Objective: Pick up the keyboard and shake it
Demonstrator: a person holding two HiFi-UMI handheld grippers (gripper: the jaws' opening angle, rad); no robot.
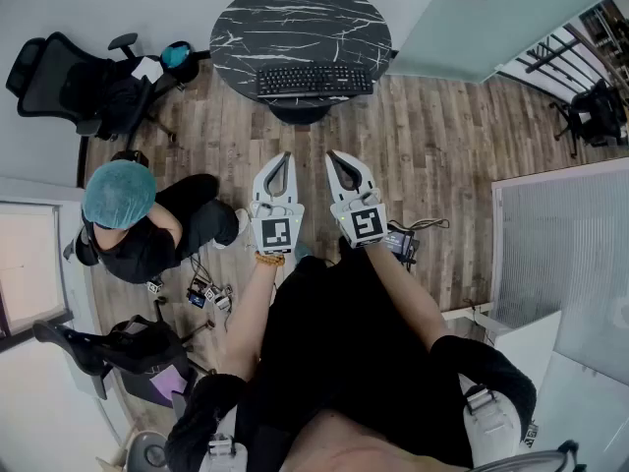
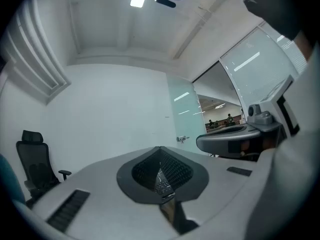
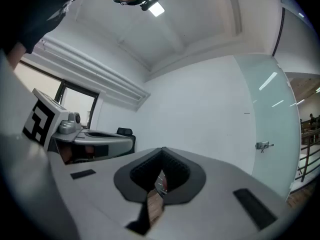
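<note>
A black keyboard (image 1: 314, 80) lies at the near edge of a round black marble table (image 1: 295, 18) ahead of me. Both grippers hang side by side over the wooden floor, well short of the table. My left gripper (image 1: 283, 155) is shut with nothing in it, its tips meeting. My right gripper (image 1: 335, 155) is shut and empty too. In the left gripper view a sliver of the keyboard (image 2: 162, 183) shows through the slit between the closed jaws. The right gripper view shows the same narrow slit with floor and a bit of the keyboard (image 3: 160, 183).
A person in a blue hair cap (image 1: 119, 193) sits on the floor at left, with small electronics (image 1: 201, 293) beside them. Black office chairs stand at far left (image 1: 84, 87) and far right (image 1: 595, 111). A glass door (image 1: 491, 18) stands behind the table. A white panel (image 1: 560, 264) is at right.
</note>
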